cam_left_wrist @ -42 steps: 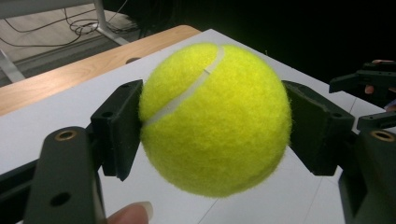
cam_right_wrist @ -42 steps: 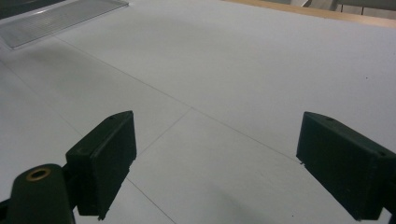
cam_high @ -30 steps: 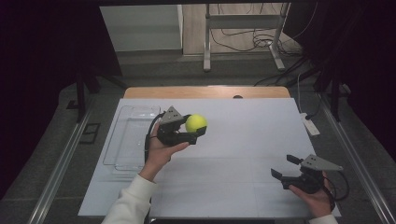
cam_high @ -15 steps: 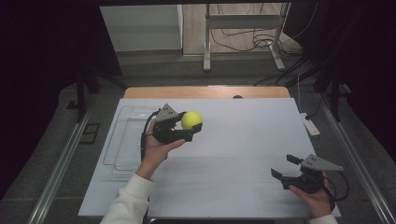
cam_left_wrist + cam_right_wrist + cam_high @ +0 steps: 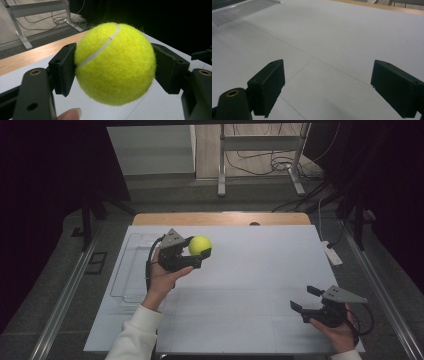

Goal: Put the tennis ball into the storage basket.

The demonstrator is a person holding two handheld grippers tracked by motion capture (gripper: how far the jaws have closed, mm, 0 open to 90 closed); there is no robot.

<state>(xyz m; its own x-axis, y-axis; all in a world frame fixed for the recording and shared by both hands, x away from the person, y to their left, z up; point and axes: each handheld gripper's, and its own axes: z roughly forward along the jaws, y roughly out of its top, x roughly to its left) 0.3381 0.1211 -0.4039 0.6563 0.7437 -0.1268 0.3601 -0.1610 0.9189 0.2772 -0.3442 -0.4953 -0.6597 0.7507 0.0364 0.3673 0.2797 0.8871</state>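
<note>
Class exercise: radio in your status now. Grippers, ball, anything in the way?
Left gripper shut on tennis ball, held above table. Right gripper open, holding nothing. Clear tray at left; nothing blocking.

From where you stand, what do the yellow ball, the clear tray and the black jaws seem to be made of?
The yellow ball looks felt-covered: fuzzy nap and a pale seam, like a tennis ball. The clear tray seems thin transparent plastic; the white table shows through it. The left gripper, shut on the ball, has matte black pads, probably hard plastic, though that is uncertain.
</note>
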